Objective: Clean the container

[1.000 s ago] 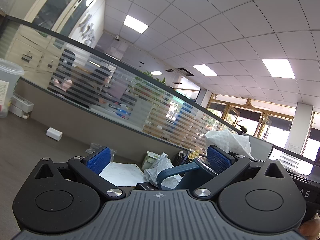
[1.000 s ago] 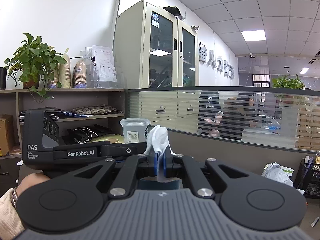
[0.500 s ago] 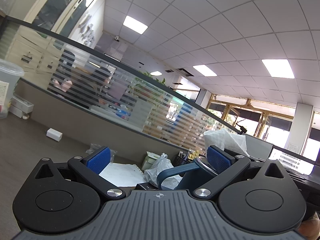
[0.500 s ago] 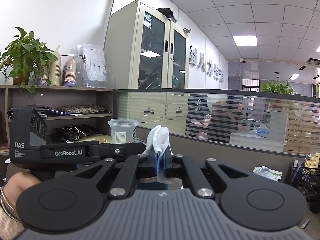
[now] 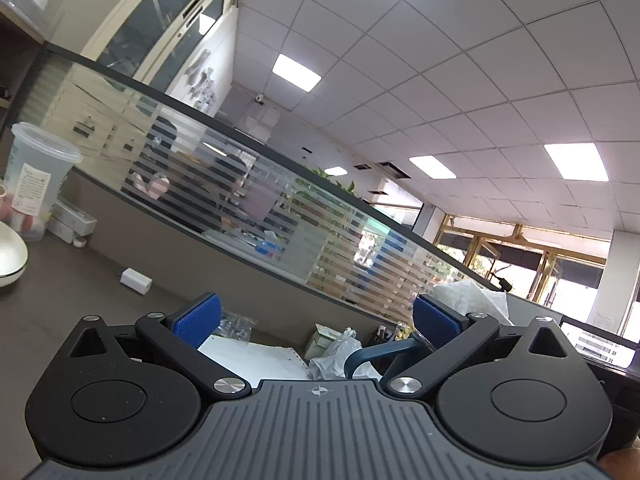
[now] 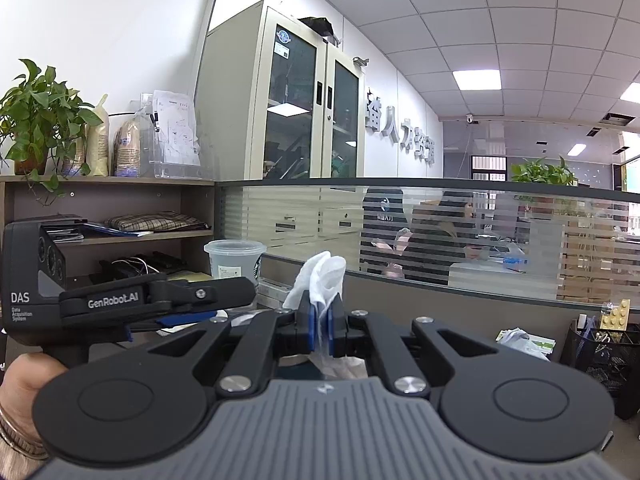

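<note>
My right gripper (image 6: pixel 320 316) is shut on a crumpled white tissue (image 6: pixel 322 276) that sticks up above its blue pads and hangs a little below them. A dark blue container with a curved handle (image 5: pixel 374 354) sits low between the fingers of my left gripper (image 5: pixel 316 320), close to the right finger. The left jaws stand wide apart and the left pad touches nothing. Whether the right pad touches the container's rim I cannot tell. The same tissue (image 5: pixel 472 298) shows behind that right finger. In the right wrist view, one of the left gripper's fingers (image 6: pixel 208 294) reaches in from the left, held by a hand (image 6: pixel 28 376).
A clear plastic cup (image 5: pixel 34 184) and a white bowl (image 5: pixel 10 258) stand at the desk's left. A small white box (image 5: pixel 136 280), a paper sheet (image 5: pixel 248 360) and a plastic bag (image 5: pixel 336 354) lie nearer. A striped glass partition (image 6: pixel 480 240) closes the back. A mesh pen holder (image 6: pixel 600 344) stands right.
The left wrist view has swung slightly, bringing the plastic cup further in and the white bowl into sight. Both grippers keep their state; the tissue stays pinched.
</note>
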